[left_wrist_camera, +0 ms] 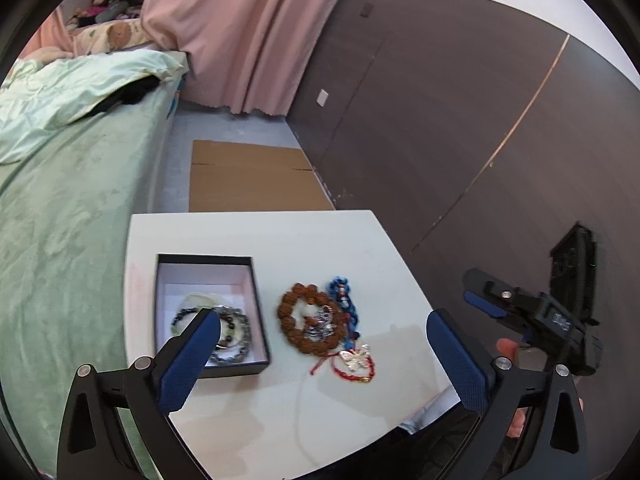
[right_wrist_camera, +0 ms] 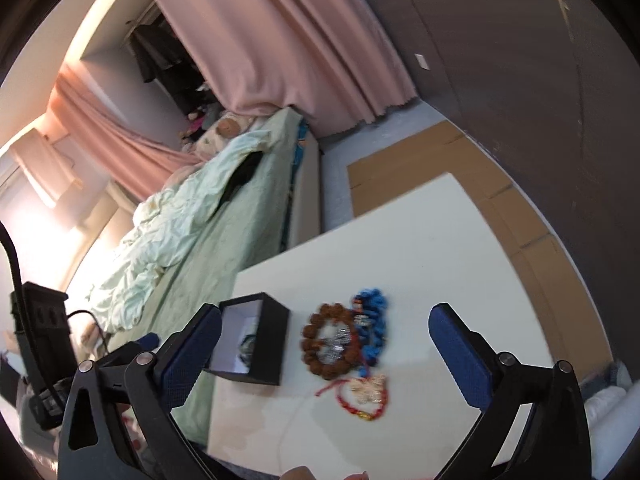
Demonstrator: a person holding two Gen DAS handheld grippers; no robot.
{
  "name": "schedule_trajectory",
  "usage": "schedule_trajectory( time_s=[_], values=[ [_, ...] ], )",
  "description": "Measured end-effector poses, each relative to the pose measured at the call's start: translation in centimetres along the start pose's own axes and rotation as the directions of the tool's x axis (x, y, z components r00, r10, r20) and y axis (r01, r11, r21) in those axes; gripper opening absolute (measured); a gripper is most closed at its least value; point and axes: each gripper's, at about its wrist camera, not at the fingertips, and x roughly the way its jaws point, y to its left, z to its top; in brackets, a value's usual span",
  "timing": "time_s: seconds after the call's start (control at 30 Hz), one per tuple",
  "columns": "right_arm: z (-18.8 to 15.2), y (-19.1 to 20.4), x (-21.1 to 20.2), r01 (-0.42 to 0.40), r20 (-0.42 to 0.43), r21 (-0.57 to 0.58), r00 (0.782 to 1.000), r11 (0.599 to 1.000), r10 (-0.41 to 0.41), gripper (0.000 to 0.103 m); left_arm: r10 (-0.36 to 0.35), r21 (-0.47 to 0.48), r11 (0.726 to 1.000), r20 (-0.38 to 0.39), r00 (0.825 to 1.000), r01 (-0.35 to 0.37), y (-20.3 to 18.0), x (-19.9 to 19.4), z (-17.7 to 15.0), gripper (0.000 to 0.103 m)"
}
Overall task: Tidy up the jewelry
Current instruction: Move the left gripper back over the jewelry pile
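Left wrist view, left to right. A green bed fills the left third of the frame, with a pale quilt bunched at upper left. Pink curtains hang at top centre; a flattened cardboard sheet lies on the floor below them. A white table occupies the lower centre. On its left part sits an open black box with a pale lining, holding dark beaded bracelets partly hidden by a gripper finger. Just right of the box lies a brown bead bracelet with a silver chain inside its ring, touching a blue beaded strand at its right. Below these lies a red cord bracelet with a pale butterfly charm. The left gripper has its blue-padded jaws spread wide, with nothing between the pads. At right, before a dark panelled wall, the right gripper appears side-on, a fingertip of the hand on its handle.

Right wrist view, left to right. The left gripper's black body stands at the left edge. The box lies lower centre, the brown bracelet, blue strand and red cord to its right, all blurred. The right gripper also has its jaws wide apart, clamping nothing.
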Motion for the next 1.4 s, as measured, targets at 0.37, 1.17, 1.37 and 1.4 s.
schedule_trajectory(
  time_s=[0.37,1.17,1.37,1.4],
  values=[
    [0.3,-4.2,-1.9,0.014,0.044,0.061,0.999,0.998,-0.017,0.103,0.036,0.063,0.997,-0.057,0.998,-0.032,-3.0,3.0,-0.4,0.103],
    [0.3,-9.5,0.4,0.015,-0.035,0.192,0.999,0.981,-0.008,0.100,0.224,0.171,0.969,-0.289,0.931,-0.180,-3.3,13.3,-1.4,0.039],
    [0.4,-10.3,0.9,0.019,-0.050,0.221,0.999,0.975,-0.008,0.099,0.198,0.141,0.977,-0.322,0.926,-0.160,-3.2,14.9,-1.3,0.026],
    [0.4,-10.4,1.0,0.020,-0.053,0.225,0.999,0.974,-0.008,0.099,0.188,0.131,0.980,-0.330,0.925,-0.153,-3.2,15.2,-1.3,0.023]
  ],
)
